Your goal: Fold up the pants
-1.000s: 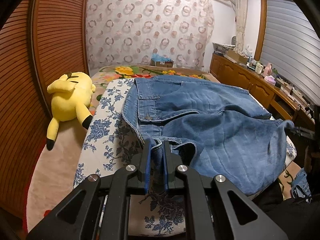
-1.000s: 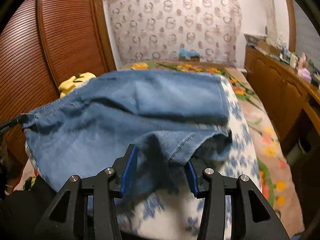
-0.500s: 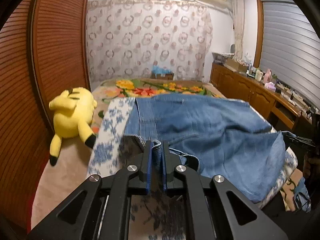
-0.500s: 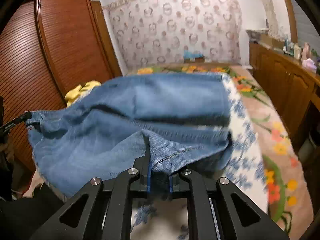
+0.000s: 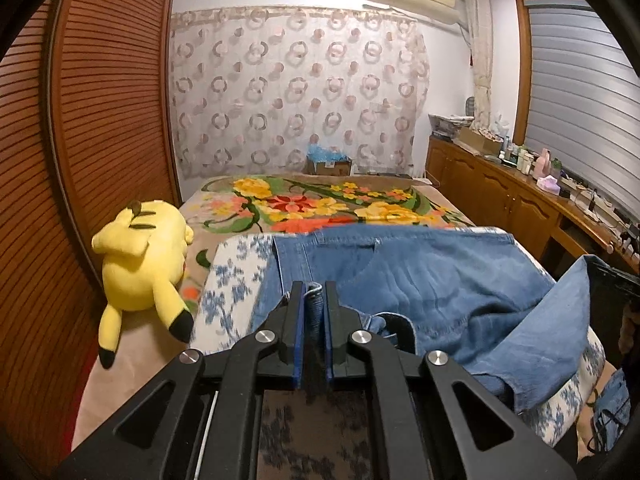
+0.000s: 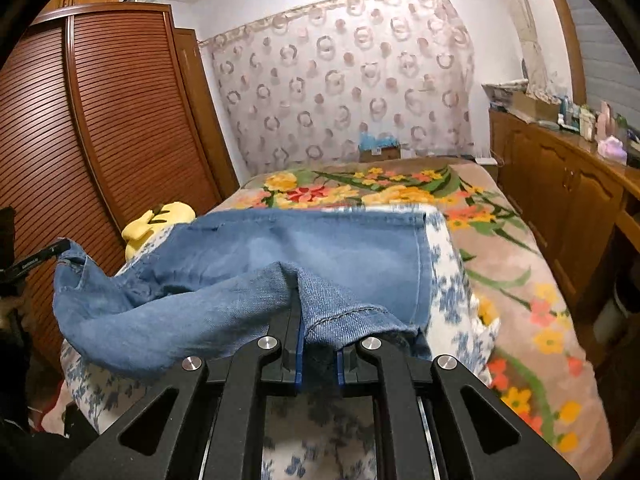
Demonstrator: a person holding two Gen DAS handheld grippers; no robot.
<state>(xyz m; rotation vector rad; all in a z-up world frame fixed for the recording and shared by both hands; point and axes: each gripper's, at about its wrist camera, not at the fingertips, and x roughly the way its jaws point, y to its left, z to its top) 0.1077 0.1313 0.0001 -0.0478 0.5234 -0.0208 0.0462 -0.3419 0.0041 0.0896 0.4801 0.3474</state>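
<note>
Blue denim pants (image 5: 432, 280) (image 6: 304, 248) lie across a white cloth with blue flowers (image 5: 236, 276) on the bed. My left gripper (image 5: 313, 300) is shut on a bunched edge of the denim, lifted off the cloth. My right gripper (image 6: 318, 320) is shut on a stitched hem of the pants, which drapes over its fingers. The cloth between both grippers sags in a raised fold above the flat part. In the right wrist view the left gripper's tip (image 6: 48, 254) holds the far left corner.
A yellow plush toy (image 5: 140, 256) lies at the bed's left side beside a brown slatted wardrobe (image 5: 80, 140). A flowered blanket (image 5: 320, 204) covers the bed beyond. A wooden cabinet (image 5: 512, 196) with several small items runs along the right wall.
The right gripper's jaws closed on the pants hem. Both grippers rose and moved forward over the bed, lifting the near denim edge over the flat part.
</note>
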